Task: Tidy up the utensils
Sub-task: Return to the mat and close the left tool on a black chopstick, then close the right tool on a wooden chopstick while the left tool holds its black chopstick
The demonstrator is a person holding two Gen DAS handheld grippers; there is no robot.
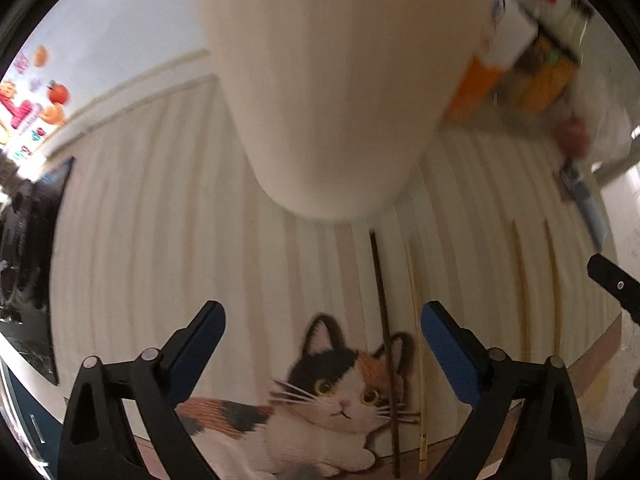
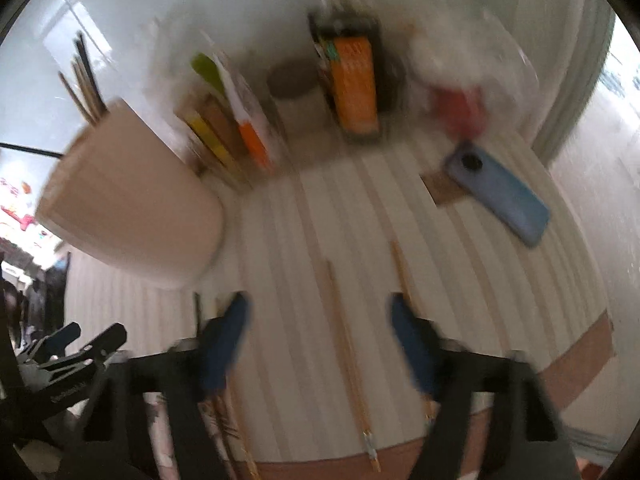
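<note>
both tools wide apart, nothing held. left view: cat print (image 1: 336, 392) on mat. right view only: chopsticks (image 2: 86, 76) in cup (image 2: 132, 200), phone (image 2: 500, 192).

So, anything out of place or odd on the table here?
Yes. A blue phone lies among the utensil things, at an angle, and loose chopsticks are scattered on the striped mat rather than in the cup, which already holds a few. Nothing looks spilled or broken.

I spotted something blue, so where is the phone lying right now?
In the right wrist view, the phone lies on the striped mat at the right, just below a blurred red thing and beyond two loose chopsticks.
</note>
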